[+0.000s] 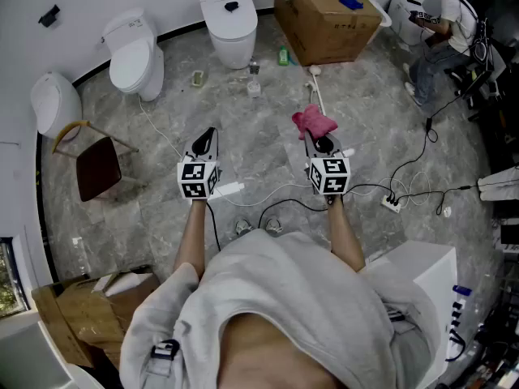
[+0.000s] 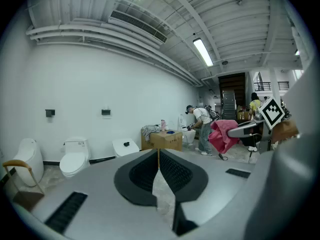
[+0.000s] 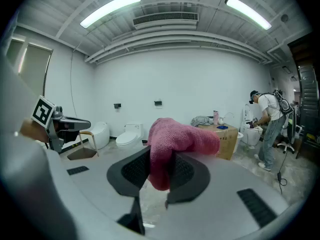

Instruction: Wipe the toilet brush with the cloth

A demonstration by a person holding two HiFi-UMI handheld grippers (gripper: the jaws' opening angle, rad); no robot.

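Cloth (image 3: 176, 138), pink and bunched, is clenched between the jaws of the right tool (image 1: 322, 146), its bulk spilling over their tips. The left tool (image 1: 206, 138) has its jaws closed together on nothing. What looks like the toilet brush (image 1: 317, 94) lies on the grey floor (image 1: 243, 71) just ahead of the right tool, past the cloth. Its white handle runs roughly along that tool's pointing line, with the far end away from the person. The right tool is clearly nearer. The left tool sits well off to the brush's left and would have to cross over to steady the handle.
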